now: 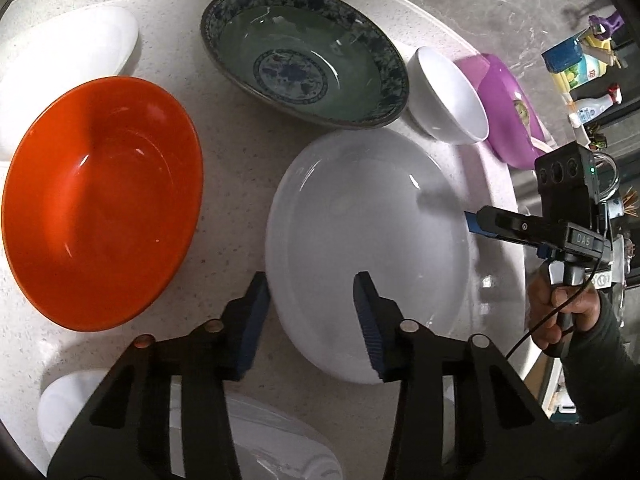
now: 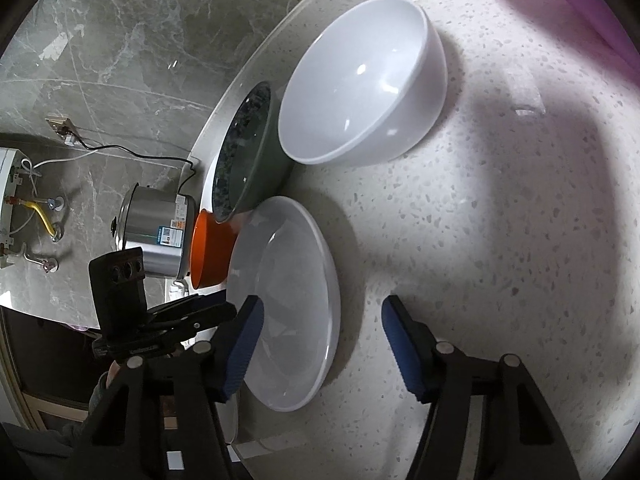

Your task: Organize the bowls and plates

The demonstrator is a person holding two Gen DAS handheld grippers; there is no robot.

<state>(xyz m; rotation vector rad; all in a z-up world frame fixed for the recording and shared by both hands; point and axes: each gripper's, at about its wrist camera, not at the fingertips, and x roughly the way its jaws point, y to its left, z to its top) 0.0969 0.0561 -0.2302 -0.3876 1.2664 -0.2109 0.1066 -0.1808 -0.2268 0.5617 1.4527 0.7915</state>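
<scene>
Both grippers straddling rim of white plate (image 1: 368, 248) on table (image 1: 224, 184), between orange plate (image 1: 100, 200) and small white bowl (image 1: 448, 96). Left gripper (image 1: 312, 312): jaws apart, near rim between pads, no contact seen. Right gripper (image 2: 320, 344): apart at opp. rim; pad-to-rim gap hard to judge. Purple bowl (image 1: 504, 108) partly cut off.

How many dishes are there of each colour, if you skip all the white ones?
Orange dish: 1
Green dish with blue pattern: 1
Purple dish: 1
Total: 3
</scene>
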